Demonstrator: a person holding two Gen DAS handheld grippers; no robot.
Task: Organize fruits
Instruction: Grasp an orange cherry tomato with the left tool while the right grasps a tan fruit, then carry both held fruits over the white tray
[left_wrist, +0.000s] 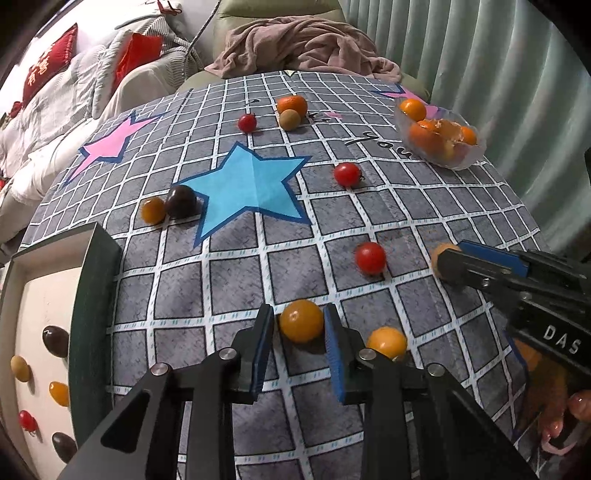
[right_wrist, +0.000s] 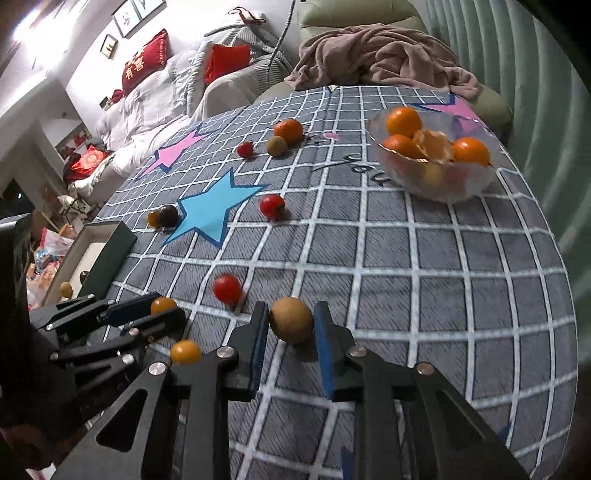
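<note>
My left gripper (left_wrist: 300, 323) is open around a yellow cherry tomato (left_wrist: 301, 320) on the checked tablecloth; the pads stand close on either side without clear contact. My right gripper (right_wrist: 291, 325) is open around a tan longan (right_wrist: 291, 319), also resting on the cloth. A second yellow tomato (left_wrist: 388, 341) lies just right of the left gripper. Red tomatoes (left_wrist: 370, 257) (left_wrist: 347, 174) lie farther out. A green-walled box (left_wrist: 96, 302) at the left holds several small fruits. A glass bowl (right_wrist: 476, 184) of oranges stands at the far right.
A dark plum (left_wrist: 181, 201) and a small yellow tomato (left_wrist: 153, 209) sit beside the blue star. An orange (left_wrist: 292, 104), a longan (left_wrist: 290, 119) and a red tomato (left_wrist: 246, 122) lie at the far edge. A blanket-covered chair and curtain stand behind the table.
</note>
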